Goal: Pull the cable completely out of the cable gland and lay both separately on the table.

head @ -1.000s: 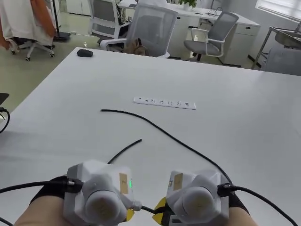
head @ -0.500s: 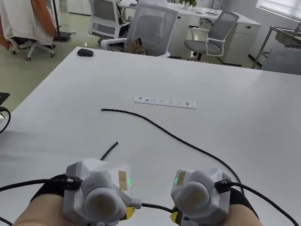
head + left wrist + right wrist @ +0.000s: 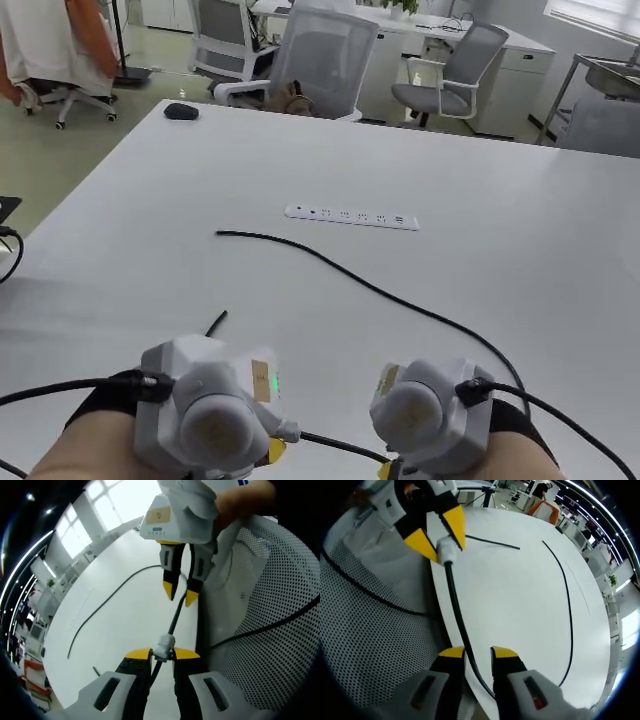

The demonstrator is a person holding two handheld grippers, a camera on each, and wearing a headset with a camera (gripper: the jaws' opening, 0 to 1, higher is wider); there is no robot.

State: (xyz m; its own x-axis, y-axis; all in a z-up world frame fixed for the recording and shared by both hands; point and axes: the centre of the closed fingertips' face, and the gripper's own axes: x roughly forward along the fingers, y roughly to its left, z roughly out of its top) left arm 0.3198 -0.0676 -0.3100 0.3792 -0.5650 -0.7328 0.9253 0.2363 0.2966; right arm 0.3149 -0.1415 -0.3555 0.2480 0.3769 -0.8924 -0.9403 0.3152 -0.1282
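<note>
Cable (image 3: 380, 290): black, thin. It runs in a long curve across the white surface (image 3: 480, 200) toward the near edge, where both grippers are held.

Gland (image 3: 164, 647): small white piece, pinched btwn the yellow tips of the left gripper (image 3: 161, 654). Jaws are narrow and closed on it. Cable leaves the gland on the far side and goes in a straight, taut line to the right gripper (image 3: 181, 593), which comes in from the top of that view.

Right gripper view: own jaws (image 3: 477, 653) are close together w/ the cable passing btwn them and gripped. Line is taut up to the gland (image 3: 446, 550) in the other jaws. Past the gland, the short end (image 3: 492, 542) lies flat on the surface.

Head view: gripper bodies cover both sets of jaws, so neither grip can be read there. It does give the layout. The short end (image 3: 216, 323) pokes out just beyond the left gripper. The long run ends well out on the surface, near a white power strip (image 3: 350, 217) but not touching it. Mouse (image 3: 180, 112) at the far left corner, office chairs (image 3: 325, 55) behind.

Both gripper views also take in perforated mesh (image 3: 270, 610) beside the surface edge; can't tell what it belongs to.
</note>
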